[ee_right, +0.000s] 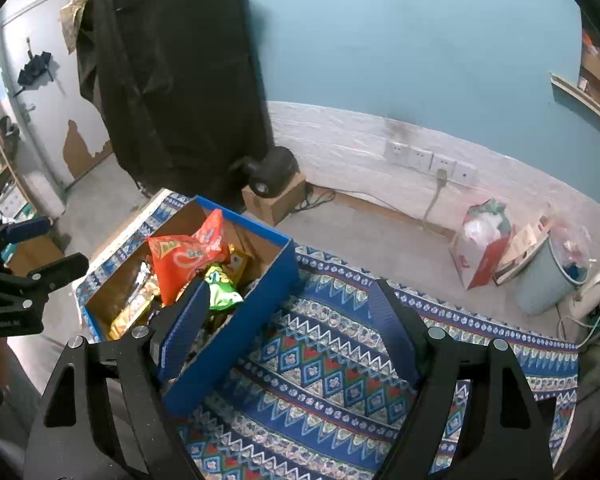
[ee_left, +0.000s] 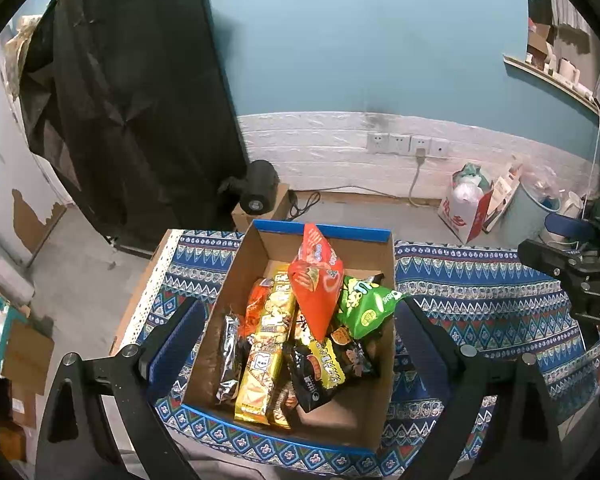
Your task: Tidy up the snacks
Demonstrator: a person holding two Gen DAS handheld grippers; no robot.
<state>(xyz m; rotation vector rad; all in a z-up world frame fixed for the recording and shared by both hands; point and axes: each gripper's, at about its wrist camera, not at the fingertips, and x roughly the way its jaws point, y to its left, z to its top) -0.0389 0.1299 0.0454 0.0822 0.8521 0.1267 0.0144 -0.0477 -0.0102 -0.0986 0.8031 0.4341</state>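
Note:
A blue-edged cardboard box (ee_left: 370, 400) sits on a patterned blue cloth (ee_left: 480, 292). It holds several snack packs: an orange bag (ee_left: 314, 280) upright on top, a green bag (ee_left: 366, 308), a long yellow pack (ee_left: 266, 344), a black-and-yellow pack (ee_left: 320, 368) and a silver pack (ee_left: 229, 356). My left gripper (ee_left: 300, 320) is open and empty, its fingers straddling the box from above. My right gripper (ee_right: 288, 308) is open and empty, over the cloth just right of the box (ee_right: 236, 332); the orange bag (ee_right: 184, 256) and green bag (ee_right: 222, 290) show there too.
A black cloth-draped stand (ee_left: 132, 100) rises behind the table, with a black device on a small carton (ee_left: 260, 188). On the floor at right are a red-and-white bag (ee_left: 466, 208), a bin (ee_right: 544, 280) and a kettle (ee_right: 592, 292). Wall sockets (ee_left: 408, 145) sit on the back wall.

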